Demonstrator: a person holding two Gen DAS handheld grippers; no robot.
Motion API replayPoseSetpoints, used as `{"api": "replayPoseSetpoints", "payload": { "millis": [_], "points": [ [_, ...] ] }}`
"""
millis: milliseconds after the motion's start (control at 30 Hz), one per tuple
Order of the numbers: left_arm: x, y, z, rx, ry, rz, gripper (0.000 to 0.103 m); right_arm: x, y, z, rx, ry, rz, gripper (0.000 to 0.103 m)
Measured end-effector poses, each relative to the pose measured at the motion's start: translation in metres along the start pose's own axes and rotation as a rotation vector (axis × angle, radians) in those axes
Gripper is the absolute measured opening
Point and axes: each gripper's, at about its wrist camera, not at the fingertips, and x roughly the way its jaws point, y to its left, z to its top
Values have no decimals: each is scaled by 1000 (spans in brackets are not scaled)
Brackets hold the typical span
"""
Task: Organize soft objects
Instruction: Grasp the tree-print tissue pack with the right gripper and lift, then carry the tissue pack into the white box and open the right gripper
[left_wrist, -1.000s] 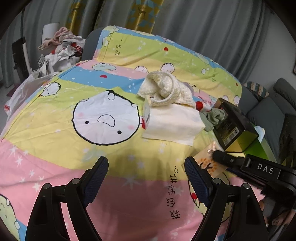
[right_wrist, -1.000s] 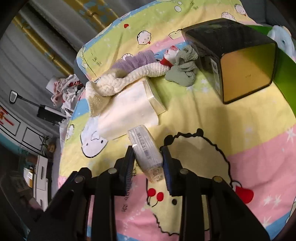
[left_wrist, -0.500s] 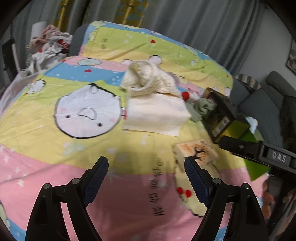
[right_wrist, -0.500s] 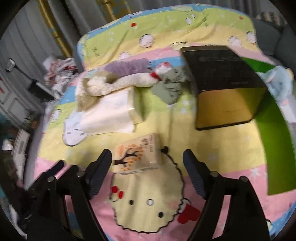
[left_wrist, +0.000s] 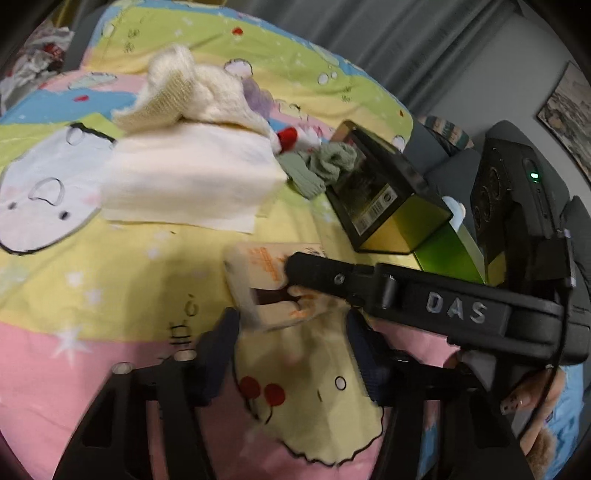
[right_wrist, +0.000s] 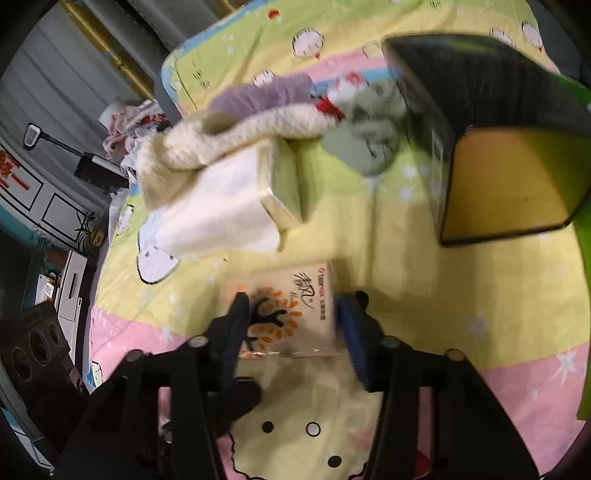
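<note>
While your two grippers close in from both sides, the small tissue pack (right_wrist: 291, 314) lies flat on the cartoon bedsheet (right_wrist: 424, 258), a soft rectangular packet in shiny plastic film with an orange and black tree print. Your right gripper (right_wrist: 291, 321) has the pack between its fingers, and its jaws are closing; the frame is blurred, so you cannot tell whether the pads already press on the film. Your left gripper (left_wrist: 291, 332) is also closing, with the near corner of the pack (left_wrist: 273, 284) just between its finger tips and not clearly squeezed. One black finger of the right gripper (left_wrist: 325, 275) lies across the pack in the left view.

A little farther, a bigger, blocky pack of white tissues (right_wrist: 221, 206) rests on the sheet. A fluffy cream knitted piece (right_wrist: 240, 129) is draped over its far edge, with a purple fuzzy cloth (right_wrist: 266, 92) behind it. Beside these lies a crumpled grey-green cloth (right_wrist: 369, 140). To the right stands a rigid black box with a yellow face (right_wrist: 509, 184).
</note>
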Motion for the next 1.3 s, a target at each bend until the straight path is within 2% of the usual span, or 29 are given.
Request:
{"api": "replayPoseSetpoints", "payload": {
  "millis": [67, 167, 333, 500, 667, 800, 967, 1300],
  "points": [
    [1, -3, 1, 7, -14, 39, 49, -3, 0, -1, -2, -1, -3, 40],
    [-6, -16, 4, 18, -34, 37, 49, -18, 0, 1, -11, -27, -6, 39],
    [-18, -64, 18, 123, -100, 12, 49, -72, -7, 5, -39, -164, -49, 41],
    [-16, -122, 28, 244, -145, -66, 49, -131, -41, 6, -2, -303, -89, 41],
    [3, -172, 35, 296, -127, -166, 49, -181, -88, 0, 106, -423, -94, 41],
    [18, -215, 35, 358, -115, -208, 49, -208, -114, -11, 159, -493, -149, 41],
    [37, -250, 28, 425, -103, -250, 49, -229, -144, -22, 258, -570, -213, 42],
    [83, -281, 26, 429, 12, -312, 49, -235, -194, -36, 420, -586, -222, 42]
  ]
}}
